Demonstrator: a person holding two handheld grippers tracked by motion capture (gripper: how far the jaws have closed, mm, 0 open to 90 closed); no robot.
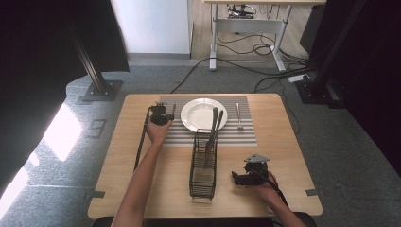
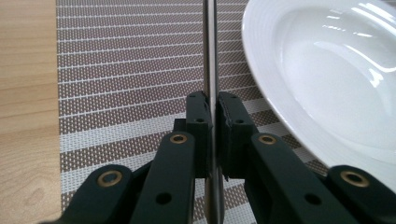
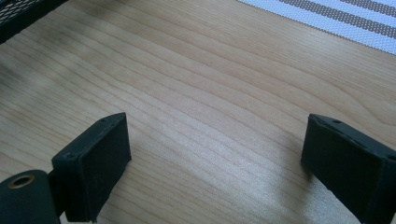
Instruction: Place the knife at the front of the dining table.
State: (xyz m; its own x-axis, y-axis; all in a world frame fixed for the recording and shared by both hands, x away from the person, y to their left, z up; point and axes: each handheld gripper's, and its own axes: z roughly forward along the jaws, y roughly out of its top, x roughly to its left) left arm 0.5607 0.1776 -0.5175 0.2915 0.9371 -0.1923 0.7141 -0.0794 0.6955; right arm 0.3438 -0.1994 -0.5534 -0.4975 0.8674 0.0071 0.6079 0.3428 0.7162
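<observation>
High view: a place setting is being laid, cutlery going down left of the round white ceramic plate [image 1: 204, 114].
The left gripper [image 1: 161, 115], jaws clamped on a thin steel utensil handle [image 2: 210, 70], hovers over the striped woven placemat [image 2: 130, 70]; tilted, it could clip the plate rim. The black wire cutlery basket [image 1: 204, 166] stands mid-table. The right gripper [image 1: 249, 173] rests on the table with its jaws apart.

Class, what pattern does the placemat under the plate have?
The placemat has brown and white woven stripes, best seen in the left gripper view, beside the white plate.
</observation>
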